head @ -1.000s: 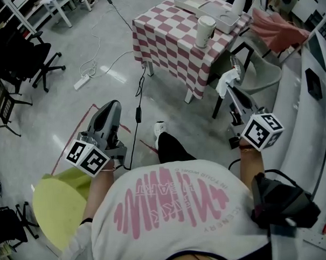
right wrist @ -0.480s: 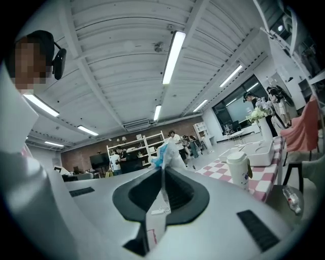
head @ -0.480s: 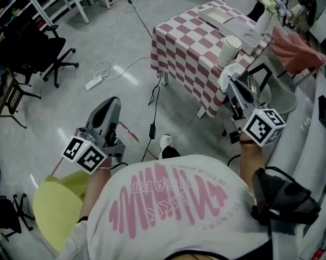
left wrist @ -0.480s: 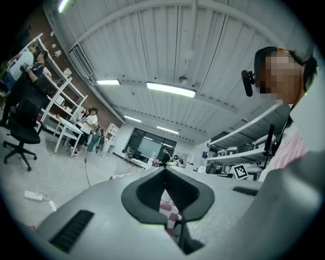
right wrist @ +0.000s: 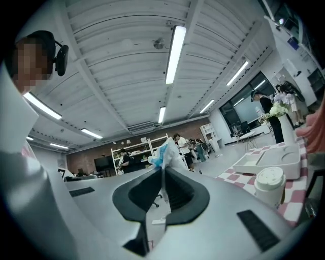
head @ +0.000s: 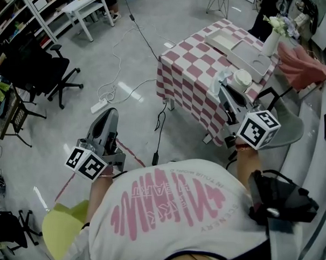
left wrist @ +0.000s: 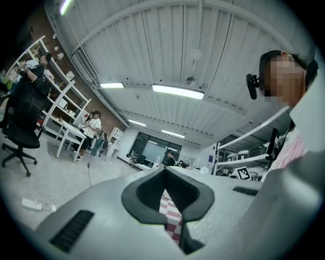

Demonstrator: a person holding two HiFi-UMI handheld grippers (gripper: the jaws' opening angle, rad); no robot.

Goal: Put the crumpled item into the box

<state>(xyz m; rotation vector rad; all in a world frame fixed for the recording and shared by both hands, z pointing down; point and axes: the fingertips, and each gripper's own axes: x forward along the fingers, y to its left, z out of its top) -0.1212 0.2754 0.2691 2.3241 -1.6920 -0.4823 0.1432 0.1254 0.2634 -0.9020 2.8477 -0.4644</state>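
Right claw (right wrist: 162, 171): jaws pressed together on the crumpled item (right wrist: 165, 148), a white and pale-blue wad that sticks up past the fingertips. A thin strip of it runs down between the pads.

Head view: right claw (head: 223, 91) points toward the surface (head: 189, 74), which is covered with a red-and-white checked cloth. The crumpled item (head: 221, 81) hangs over the near edge of the surface, just beside the lidded cup (head: 242, 79). It is not in the box.

Box (head: 253, 59): white, shallow, on the surface beyond the cup, apart from the claw. In the right gripper view the box (right wrist: 269, 160) sits behind the cup (right wrist: 268, 184).

Left claw (left wrist: 164, 171): jaw tips together, nothing between them; checked cloth shows through the gap lower down. In the head view the left claw (head: 109, 115) is held over the floor, well apart from the surface.

Surroundings: vase of flowers (head: 272, 39) at the far end of the surface, a black office chair (head: 44, 70) and a power strip (head: 100, 104) on the floor to the left.
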